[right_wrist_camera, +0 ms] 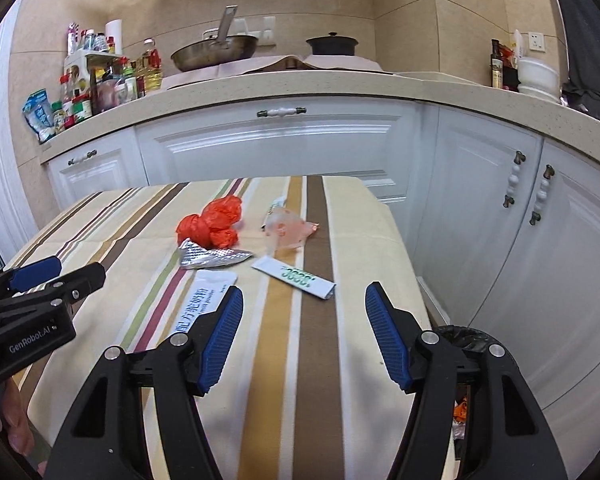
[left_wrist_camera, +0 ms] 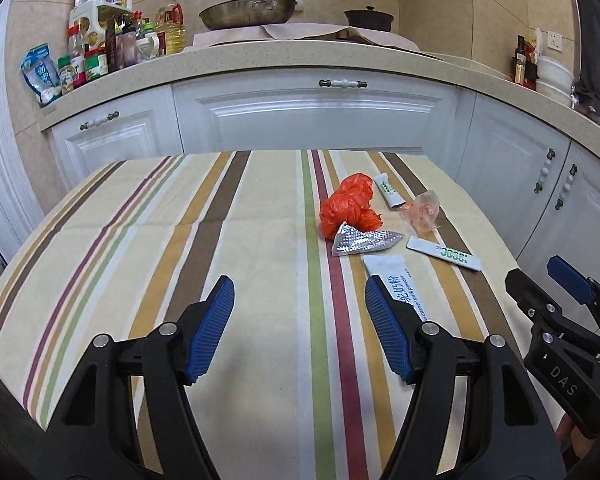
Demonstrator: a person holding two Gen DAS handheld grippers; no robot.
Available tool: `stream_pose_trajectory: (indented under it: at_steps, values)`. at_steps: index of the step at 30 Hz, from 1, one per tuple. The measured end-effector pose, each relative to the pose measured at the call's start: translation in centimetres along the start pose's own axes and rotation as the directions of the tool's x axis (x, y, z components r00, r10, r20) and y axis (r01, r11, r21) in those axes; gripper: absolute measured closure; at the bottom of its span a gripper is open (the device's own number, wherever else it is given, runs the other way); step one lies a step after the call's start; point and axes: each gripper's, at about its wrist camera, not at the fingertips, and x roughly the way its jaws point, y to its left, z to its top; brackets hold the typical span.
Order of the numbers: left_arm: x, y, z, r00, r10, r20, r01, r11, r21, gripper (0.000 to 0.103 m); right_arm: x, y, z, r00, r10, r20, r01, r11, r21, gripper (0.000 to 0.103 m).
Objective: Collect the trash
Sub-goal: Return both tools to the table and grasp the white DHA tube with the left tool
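Observation:
Several pieces of trash lie on the striped tablecloth (left_wrist_camera: 172,240): a crumpled orange plastic bag (left_wrist_camera: 348,208) (right_wrist_camera: 212,222), a silver foil wrapper (left_wrist_camera: 360,242) (right_wrist_camera: 208,258), a white sachet with green digits (left_wrist_camera: 444,254) (right_wrist_camera: 296,276), a milk powder sachet (left_wrist_camera: 392,276) (right_wrist_camera: 208,292), a clear pinkish wrap (left_wrist_camera: 420,210) (right_wrist_camera: 288,228) and a small white sachet (left_wrist_camera: 388,190) (right_wrist_camera: 276,202). My left gripper (left_wrist_camera: 300,284) (right_wrist_camera: 78,268) hovers open, left of the pile, its right finger over the milk powder sachet. My right gripper (right_wrist_camera: 305,292) (left_wrist_camera: 536,276) stands open near the digit sachet, nothing between its fingers.
A bin lined with a black bag (right_wrist_camera: 460,336) stands off the table's right edge, under my right finger. White cabinets (right_wrist_camera: 284,148) and a counter with bottles (left_wrist_camera: 100,52), a pan (left_wrist_camera: 248,12) and a black pot (right_wrist_camera: 332,46) lie beyond the table.

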Motion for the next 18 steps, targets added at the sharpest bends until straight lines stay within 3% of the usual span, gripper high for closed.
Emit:
stream_pose_trajectory:
  at_steps: [11,13,18]
  values:
    - [0.6,-5.0,-1.1,0.997,-0.068,-0.029,0.069,0.996,0.052,0.036,-0.6,-3.5,-1.0,0.998,-0.056,-0.014,0.057,0.997,0.046,0.04]
    - [0.8,-6.3,-1.5,0.997,-0.069,-0.032,0.071,0.995,0.071,0.031,-0.8,-4.5,-1.2,0.998,-0.066,-0.011,0.066,0.996,0.063,0.04]
    - [1.8,-8.4,-2.7,0.998,-0.03,-0.053,0.035,0.994,0.101,0.03,-1.3,-7.2,-1.9,0.997,-0.077,-0.013,0.078,0.992,0.104,0.04]
